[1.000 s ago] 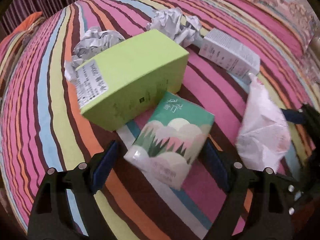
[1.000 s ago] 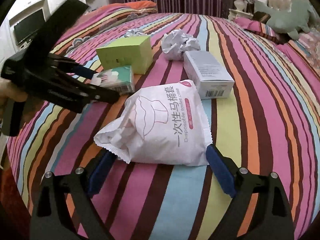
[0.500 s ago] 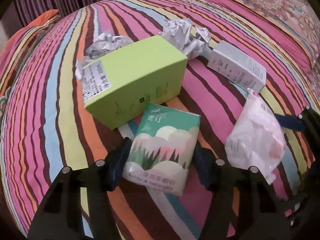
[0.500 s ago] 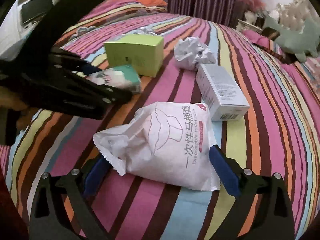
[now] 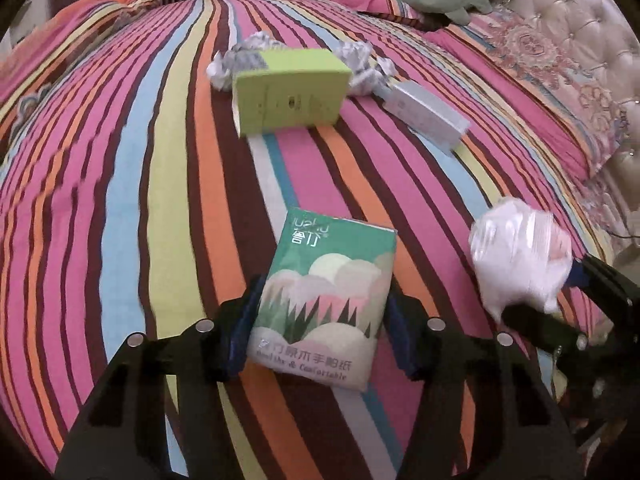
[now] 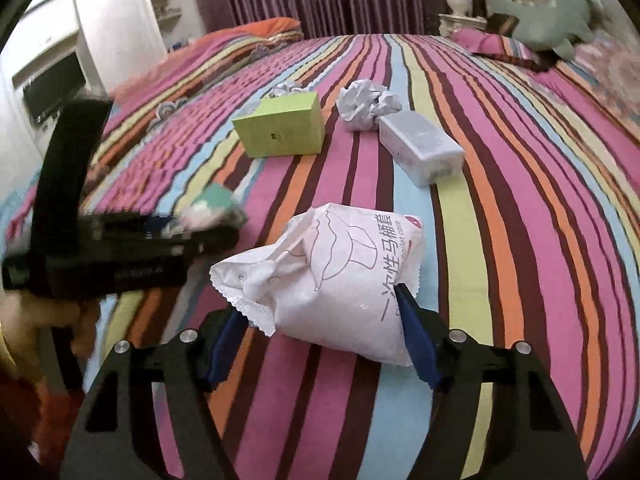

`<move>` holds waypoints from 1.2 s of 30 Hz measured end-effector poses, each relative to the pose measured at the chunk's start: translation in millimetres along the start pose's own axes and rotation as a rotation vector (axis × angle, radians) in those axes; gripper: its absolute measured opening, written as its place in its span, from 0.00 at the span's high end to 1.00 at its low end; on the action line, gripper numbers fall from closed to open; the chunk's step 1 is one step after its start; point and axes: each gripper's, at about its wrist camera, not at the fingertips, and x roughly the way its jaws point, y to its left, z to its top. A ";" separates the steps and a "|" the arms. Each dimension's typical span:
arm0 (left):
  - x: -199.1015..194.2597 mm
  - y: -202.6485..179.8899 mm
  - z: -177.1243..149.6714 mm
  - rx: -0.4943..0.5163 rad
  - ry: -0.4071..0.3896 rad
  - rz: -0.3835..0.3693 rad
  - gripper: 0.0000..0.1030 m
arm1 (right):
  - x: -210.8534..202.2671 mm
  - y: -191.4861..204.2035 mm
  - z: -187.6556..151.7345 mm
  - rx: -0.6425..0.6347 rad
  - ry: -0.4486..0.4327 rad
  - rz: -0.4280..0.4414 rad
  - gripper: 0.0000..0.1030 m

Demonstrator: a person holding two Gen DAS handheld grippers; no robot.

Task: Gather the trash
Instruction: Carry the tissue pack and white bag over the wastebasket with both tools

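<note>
Left gripper [image 5: 322, 332] closing, pads pressing green tissue pack [image 5: 326, 296]. Right gripper [image 6: 320, 336] closing, squeezing white toilet-cover packet [image 6: 340, 280]. Green box [image 6: 284, 128], grey box [image 6: 420, 148] shut, contents unseen. Striped bedspread [image 6: 500, 240] bare rightward.

The left claw [image 5: 322, 332] is matte black plastic, with two angular fingers that have triangular cut-outs in their frames. Each finger carries a dark blue pad [image 5: 240, 332] on its inner face and two round silver screw heads on top. The right claw [image 6: 320, 340] is built the same way: a black skeletal frame, blue pads [image 6: 416, 340] and paired silver screws. Seen from the right wrist view, the left claw's body is a long black bar with faint white lettering along its side and an upright black handle. A red-orange sleeve [image 6: 52, 420] shows beneath it.
</note>
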 end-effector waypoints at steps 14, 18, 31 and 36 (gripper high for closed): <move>-70.5 -11.1 -104.9 -0.095 -0.028 -0.054 0.46 | -57.3 -2.5 -50.0 0.280 -0.036 0.215 0.35; -89.7 -13.9 -132.3 -0.107 -0.031 -0.071 0.46 | -80.9 16.0 -72.1 0.269 -0.029 0.268 0.35; -118.1 -38.5 -209.2 -0.075 0.028 -0.092 0.46 | -98.3 40.7 -127.9 0.304 0.115 0.308 0.35; -114.8 -49.1 -237.8 -0.070 0.079 -0.110 0.46 | -101.0 40.1 -154.8 0.362 0.176 0.311 0.35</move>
